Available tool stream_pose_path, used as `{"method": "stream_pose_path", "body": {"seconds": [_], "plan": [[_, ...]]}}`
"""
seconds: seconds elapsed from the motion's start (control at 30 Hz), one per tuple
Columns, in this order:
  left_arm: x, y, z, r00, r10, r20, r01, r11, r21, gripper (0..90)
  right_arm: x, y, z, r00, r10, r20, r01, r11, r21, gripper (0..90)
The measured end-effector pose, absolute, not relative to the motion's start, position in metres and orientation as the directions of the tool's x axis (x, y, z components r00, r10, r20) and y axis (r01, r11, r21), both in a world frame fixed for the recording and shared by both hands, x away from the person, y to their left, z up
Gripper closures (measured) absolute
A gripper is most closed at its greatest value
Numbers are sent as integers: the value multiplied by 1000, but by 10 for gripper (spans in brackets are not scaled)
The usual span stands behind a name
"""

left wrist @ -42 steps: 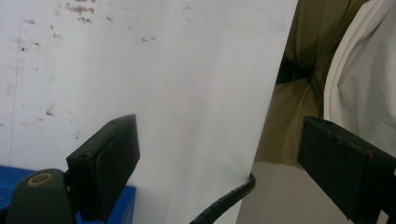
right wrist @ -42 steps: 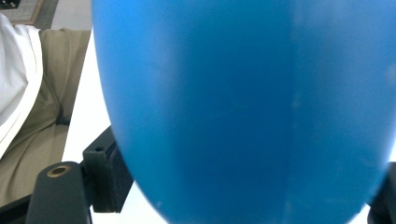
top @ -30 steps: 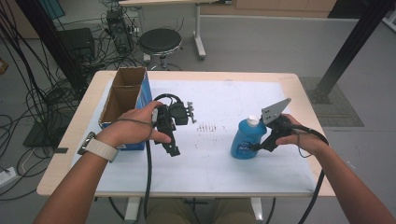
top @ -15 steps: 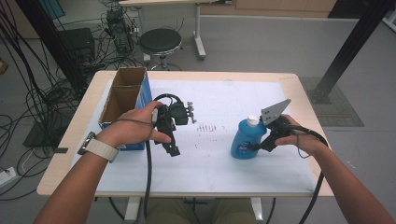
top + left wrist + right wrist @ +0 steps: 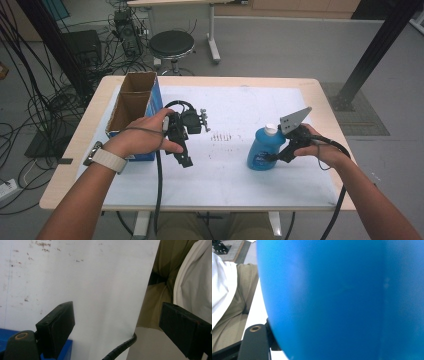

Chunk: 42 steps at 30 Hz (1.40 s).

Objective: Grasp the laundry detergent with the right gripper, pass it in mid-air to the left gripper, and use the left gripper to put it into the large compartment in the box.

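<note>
Two hand-held grippers are at work over a white-topped table (image 5: 220, 175). The right gripper (image 5: 274, 156) reaches in from the right at the blue bottle (image 5: 261, 149), which stands upright on the table right of centre, near the front edge. Its jaws sit low on the bottle's right flank; they have just been closing, with the bottle's body between them. In the right gripper view the bottle's blue wall (image 5: 342, 300) lies hard against the camera, and one black jaw is seen at lower left against the bottle's curve. Whether the pads press firmly on both sides cannot be told, as the second jaw is hidden behind the bottle.

The bottle is a squat plastic one, translucent blue, broad at the base and narrowing to a shoulder, with a white cap (image 5: 270, 129) on top and a pale label on its front. It stands untilted.

The left gripper (image 5: 183, 159) is held above the table left of centre, well apart from the bottle and just beside an open cardboard box (image 5: 131, 102) with a blue side. Its jaws stand wide with nothing between them; in the left gripper view they frame bare tabletop and the table's edge.
</note>
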<state>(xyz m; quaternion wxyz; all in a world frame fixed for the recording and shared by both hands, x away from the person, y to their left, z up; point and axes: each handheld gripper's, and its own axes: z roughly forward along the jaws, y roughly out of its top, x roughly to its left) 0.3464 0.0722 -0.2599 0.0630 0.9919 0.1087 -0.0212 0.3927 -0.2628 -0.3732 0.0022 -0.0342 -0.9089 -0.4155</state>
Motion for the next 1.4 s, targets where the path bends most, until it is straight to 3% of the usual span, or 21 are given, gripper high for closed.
{"method": "stream_pose_path", "body": {"seconds": [1.4], "plan": [[347,73,-262,975,216,-60,222,-968,117,138,394,-263,-382,-998,52,47,69,608,791,348]]}}
